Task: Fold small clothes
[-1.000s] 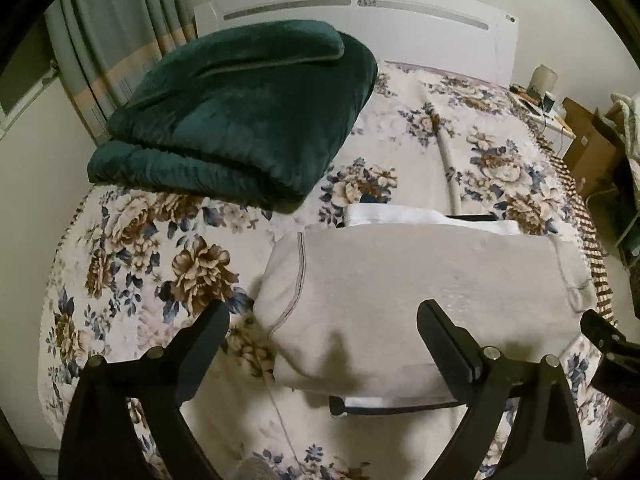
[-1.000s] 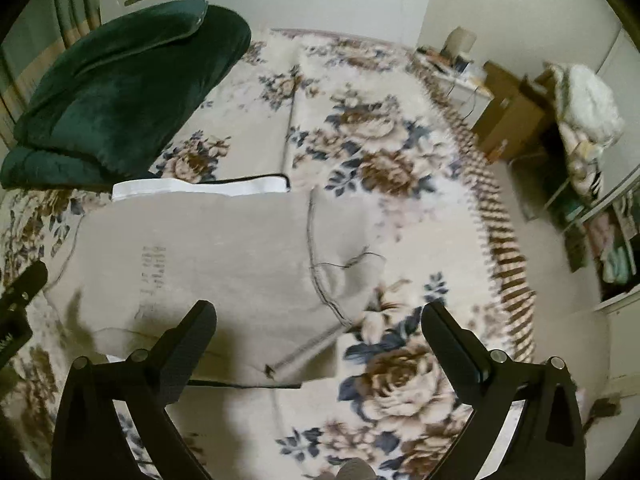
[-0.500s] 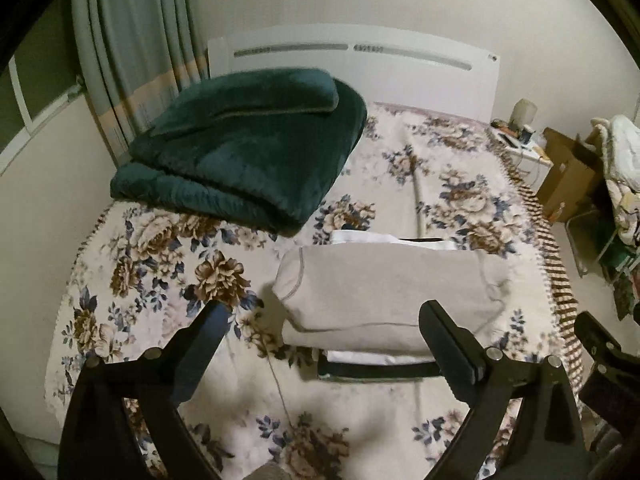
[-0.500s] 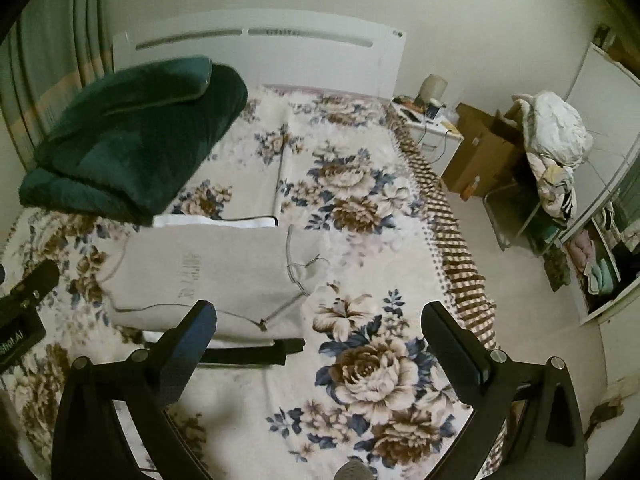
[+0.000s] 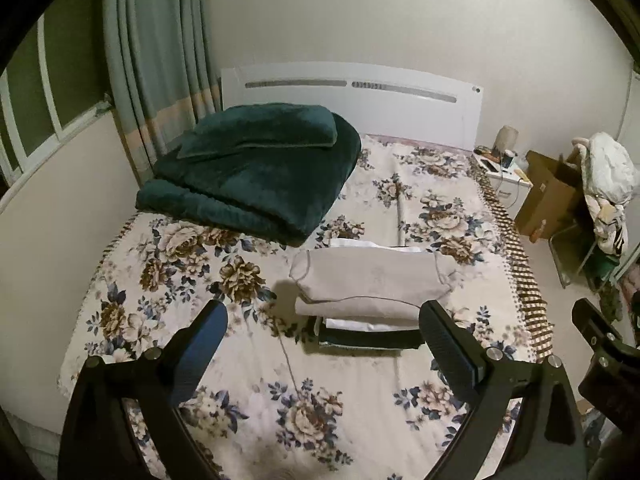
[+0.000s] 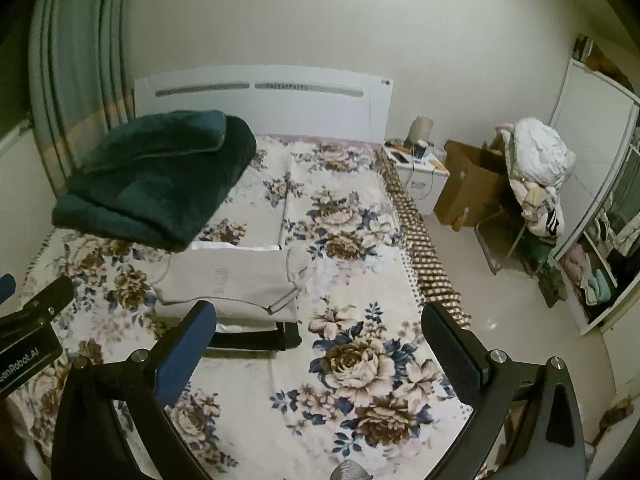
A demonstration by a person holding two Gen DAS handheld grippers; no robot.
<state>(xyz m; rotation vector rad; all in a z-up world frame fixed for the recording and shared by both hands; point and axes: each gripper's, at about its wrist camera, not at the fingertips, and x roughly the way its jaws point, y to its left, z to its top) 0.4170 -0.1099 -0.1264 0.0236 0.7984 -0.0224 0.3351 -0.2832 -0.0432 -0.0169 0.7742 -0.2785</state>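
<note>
**Beige cloth, folded and stacked on the bed**

Beige knit, soft and light by the look of it: the folded garment (image 5: 370, 284) lies on a small pile of white and dark folded clothes (image 5: 366, 330) near the middle of the floral bedspread (image 5: 280, 400), in front of the green blanket (image 5: 256, 168). In the left wrist view the left gripper (image 5: 322, 344) hangs above the bed, its fingers wide apart and holding nothing, well clear of the pile.

In the right wrist view the same garment (image 6: 232, 280) sits left of centre, a seamed edge (image 6: 286, 302) hanging loose at its near right corner. The right gripper (image 6: 318, 342) is likewise spread and empty. Such cloth will likely sag and slide off the layers below, so I judge it best pinched at a folded edge or corner, both sides together.
</note>
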